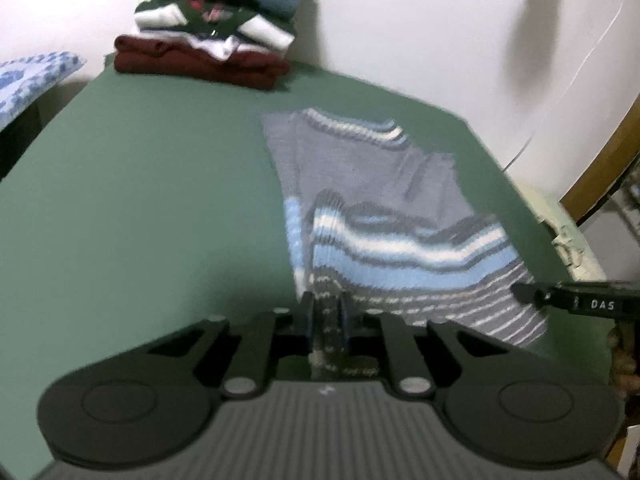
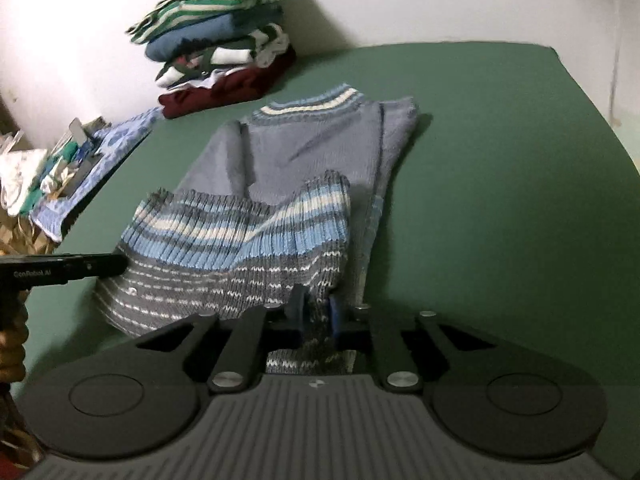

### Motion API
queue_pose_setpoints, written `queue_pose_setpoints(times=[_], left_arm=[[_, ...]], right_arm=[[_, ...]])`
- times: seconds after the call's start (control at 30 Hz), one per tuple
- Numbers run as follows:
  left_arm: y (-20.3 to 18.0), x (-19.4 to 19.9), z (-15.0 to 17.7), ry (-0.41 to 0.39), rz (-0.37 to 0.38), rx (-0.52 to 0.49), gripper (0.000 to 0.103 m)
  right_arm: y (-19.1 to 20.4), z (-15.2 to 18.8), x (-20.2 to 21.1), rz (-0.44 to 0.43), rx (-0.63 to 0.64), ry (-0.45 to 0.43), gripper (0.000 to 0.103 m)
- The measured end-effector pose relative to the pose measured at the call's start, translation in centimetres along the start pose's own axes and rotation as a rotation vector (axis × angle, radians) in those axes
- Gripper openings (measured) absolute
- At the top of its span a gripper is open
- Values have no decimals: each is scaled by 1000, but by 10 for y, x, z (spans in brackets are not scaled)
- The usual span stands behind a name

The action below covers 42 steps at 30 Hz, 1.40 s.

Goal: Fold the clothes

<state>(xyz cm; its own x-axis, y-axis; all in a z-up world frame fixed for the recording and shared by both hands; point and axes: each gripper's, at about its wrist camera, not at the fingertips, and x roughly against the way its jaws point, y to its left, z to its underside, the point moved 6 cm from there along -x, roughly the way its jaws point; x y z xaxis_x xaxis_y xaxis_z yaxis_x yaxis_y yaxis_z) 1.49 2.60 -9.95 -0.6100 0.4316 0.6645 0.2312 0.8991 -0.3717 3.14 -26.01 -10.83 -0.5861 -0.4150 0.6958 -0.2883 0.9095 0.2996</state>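
A grey knit sweater (image 1: 360, 168) with blue and white stripes lies on the green table (image 1: 140, 184), its sleeves folded in. My left gripper (image 1: 326, 312) is shut on the sweater's striped bottom hem at one corner. My right gripper (image 2: 314, 312) is shut on the hem at the other corner; the sweater (image 2: 312, 148) stretches away from it. The right gripper's fingers (image 1: 560, 298) enter the left wrist view from the right, and the left gripper's fingers (image 2: 92, 266) enter the right wrist view from the left.
A stack of folded clothes (image 1: 216, 28) stands at the table's far corner against the white wall; it also shows in the right wrist view (image 2: 216, 48). A blue patterned cloth (image 2: 100, 156) and clutter (image 2: 36, 184) lie beside the table's edge.
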Motion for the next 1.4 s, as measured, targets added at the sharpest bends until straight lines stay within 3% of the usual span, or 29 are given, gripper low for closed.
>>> queue_pose_setpoints(times=[0.1,0.27,0.3,0.33,0.37,0.4,0.43,0.57,0.67,0.83,0.87,0.9,0.93,0.97,1.1,1.13,1.17,1.3,1.4], left_arm=[[-3,4,-10,-38,1,-38,21],[5,-23,-26,-5,7,-49,40],[6,-30,-28,3,5,-50,39],[6,-35,-29,5,0,-57,32],[6,-39,-31,5,-4,-63,24],[5,-43,-33,1,-5,-69,15],[5,-45,-35,-2,-2,-68,9],[6,-48,-36,-30,-56,-97,10],[10,-53,-36,-45,-81,-97,16],[10,-59,-43,-53,-112,-112,22],[9,-60,-45,-49,-115,-115,24],[8,-60,-46,-46,-121,-121,27],[8,-59,-48,-47,-136,-129,33],[9,-57,-49,-47,-150,-134,38],[13,-39,-52,-74,-200,-118,36],[11,-31,-53,-93,-227,-127,22],[9,-21,-54,-116,-243,-132,21],[-10,5,-47,-152,-163,-121,21],[-24,-7,-34,-104,-137,-142,21]], right_arm=[[-1,-7,16,-6,-27,-46,39],[0,-27,-4,13,-21,-61,40],[0,-30,-11,31,-12,-59,40],[0,-31,-18,44,-5,-59,39],[0,-33,-23,46,-2,-61,30],[2,-35,-28,43,1,-64,15],[4,-37,-29,38,4,-75,12],[10,-44,-24,47,8,-142,11],[-3,-38,-37,93,-15,-107,11],[-20,-34,-39,55,-51,-109,13],[-22,-35,-37,52,-57,-106,23],[-24,-37,-34,56,-69,-111,41],[-26,-41,-30,63,-83,-124,45],[-27,-44,-25,61,-94,-142,42],[-12,-49,-4,-39,-51,-177,25],[-5,-48,-6,-75,-26,-160,25],[3,-47,-8,-111,-1,-143,25],[13,-39,-32,-103,92,-71,21],[0,-40,-44,-123,24,-70,18]])
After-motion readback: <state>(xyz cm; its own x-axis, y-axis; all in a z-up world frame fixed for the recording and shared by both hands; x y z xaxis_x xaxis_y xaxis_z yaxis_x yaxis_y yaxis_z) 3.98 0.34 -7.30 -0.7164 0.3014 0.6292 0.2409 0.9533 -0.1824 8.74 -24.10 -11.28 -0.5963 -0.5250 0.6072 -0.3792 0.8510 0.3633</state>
